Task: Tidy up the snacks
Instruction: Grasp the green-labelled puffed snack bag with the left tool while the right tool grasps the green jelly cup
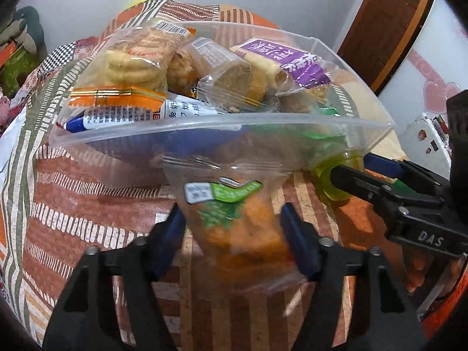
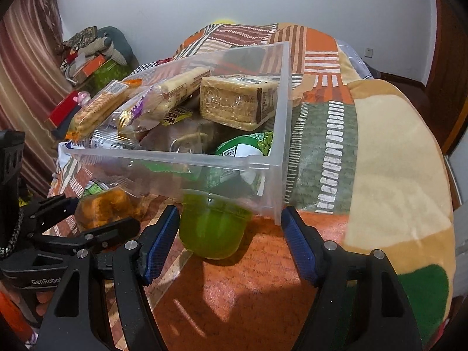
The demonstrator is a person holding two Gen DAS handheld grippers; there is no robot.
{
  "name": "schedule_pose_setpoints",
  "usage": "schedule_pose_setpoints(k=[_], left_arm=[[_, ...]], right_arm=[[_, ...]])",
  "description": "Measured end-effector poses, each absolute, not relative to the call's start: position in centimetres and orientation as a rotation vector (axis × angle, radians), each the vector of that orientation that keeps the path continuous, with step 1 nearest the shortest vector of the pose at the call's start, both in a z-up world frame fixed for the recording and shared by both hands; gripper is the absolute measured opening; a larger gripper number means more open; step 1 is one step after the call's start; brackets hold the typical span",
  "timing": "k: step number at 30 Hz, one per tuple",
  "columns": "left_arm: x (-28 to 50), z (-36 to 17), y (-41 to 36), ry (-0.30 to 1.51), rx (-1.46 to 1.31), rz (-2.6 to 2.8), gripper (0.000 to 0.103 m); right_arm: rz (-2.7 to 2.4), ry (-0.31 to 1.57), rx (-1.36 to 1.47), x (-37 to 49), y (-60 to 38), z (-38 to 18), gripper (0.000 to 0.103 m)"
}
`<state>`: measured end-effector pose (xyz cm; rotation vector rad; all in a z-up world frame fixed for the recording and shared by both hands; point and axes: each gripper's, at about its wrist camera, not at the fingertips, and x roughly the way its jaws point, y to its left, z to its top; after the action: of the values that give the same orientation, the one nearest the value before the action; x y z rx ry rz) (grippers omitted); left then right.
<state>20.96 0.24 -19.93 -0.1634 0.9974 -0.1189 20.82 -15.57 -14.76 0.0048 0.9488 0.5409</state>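
left gripper (image 1: 232, 234): jaws wide, straddling orange snack packet (image 1: 242, 228), no grip yet | right gripper (image 2: 231, 239): wide, green jelly cup (image 2: 212, 225) between fingers, nearer left pad | both lie on blanket (image 2: 380, 152) touching clear bin (image 2: 280, 134) front wall, bin dead ahead | packet's long axis runs along left fingers.

Clear plastic bin (image 2: 263, 158) heaped with wrapped snacks on a patterned blanket, orange snack packet (image 1: 242, 222) lying before it, green jelly cup (image 2: 212, 225) beside its corner

Patterned blanket (image 2: 351, 134), striped curtain (image 2: 26, 87), wooden door (image 1: 389, 26).
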Motion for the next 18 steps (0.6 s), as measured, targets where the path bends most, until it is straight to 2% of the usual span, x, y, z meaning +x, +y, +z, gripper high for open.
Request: schedule_pose_setpoints(k=[1, 7, 9, 10, 18], left_arm=[[20.9, -19.8, 0.2, 0.997, -0.165, -0.124, 0.053], [19.6, -19.2, 0.3, 0.985, -0.153, -0.115, 0.051], [19.0, -19.0, 0.3, 0.98, -0.149, -0.116, 0.049], [18.9, -18.9, 0.3, 0.979, -0.148, -0.117, 0.047], [17.2, -18.5, 0.8, 0.977, -0.142, -0.112, 0.047]], right_arm=[[0.541, 0.95, 0.007, 20.9, -15.4, -14.7, 0.069], [0.542, 0.969, 0.077, 21.0, -16.6, -14.8, 0.061], [0.553, 0.983, 0.108, 20.9, -17.1, -14.9, 0.056], [0.572, 0.994, 0.124, 20.9, -17.2, -15.0, 0.045], [0.579, 1.026, 0.093, 20.8, -15.8, -15.6, 0.045]])
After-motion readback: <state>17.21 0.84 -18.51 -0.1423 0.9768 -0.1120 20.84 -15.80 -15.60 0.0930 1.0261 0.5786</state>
